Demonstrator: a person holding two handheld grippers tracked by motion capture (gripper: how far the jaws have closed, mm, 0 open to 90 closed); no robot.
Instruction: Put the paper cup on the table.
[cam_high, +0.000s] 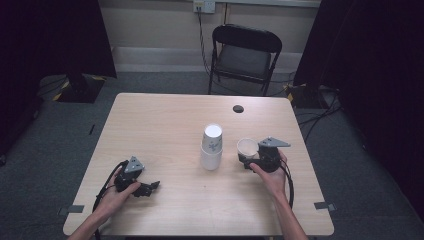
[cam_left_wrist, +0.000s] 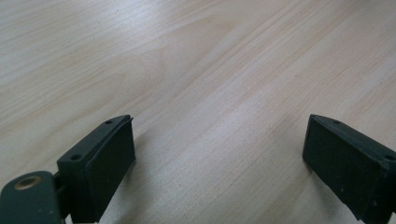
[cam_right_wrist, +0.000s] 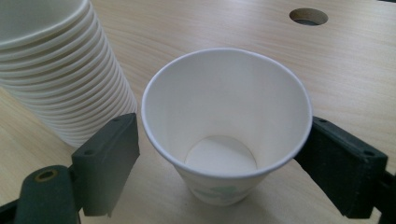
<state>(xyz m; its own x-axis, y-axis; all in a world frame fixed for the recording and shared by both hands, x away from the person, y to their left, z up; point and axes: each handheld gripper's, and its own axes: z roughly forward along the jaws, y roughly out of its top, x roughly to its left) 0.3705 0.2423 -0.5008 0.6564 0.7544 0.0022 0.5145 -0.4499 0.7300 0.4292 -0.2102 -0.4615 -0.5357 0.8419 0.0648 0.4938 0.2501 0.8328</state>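
Note:
A single white paper cup (cam_right_wrist: 226, 121) stands upright on the wooden table (cam_high: 165, 125), its mouth empty. My right gripper (cam_right_wrist: 223, 135) is open with one jaw on each side of the cup, close to its rim; in the high view this gripper (cam_high: 248, 159) and the cup (cam_high: 247, 148) sit right of centre. A tall stack of upside-down white paper cups (cam_high: 212, 147) stands just left of them, also near the left jaw (cam_right_wrist: 56, 70). My left gripper (cam_high: 152, 186) rests near the front left, open (cam_left_wrist: 219, 144) over bare wood.
A round cable hole (cam_high: 238, 108) lies in the table toward the far edge, and it is beyond the cup (cam_right_wrist: 308, 16) in the right gripper view. A black folding chair (cam_high: 245, 52) stands behind the table. Cables run on the floor at right.

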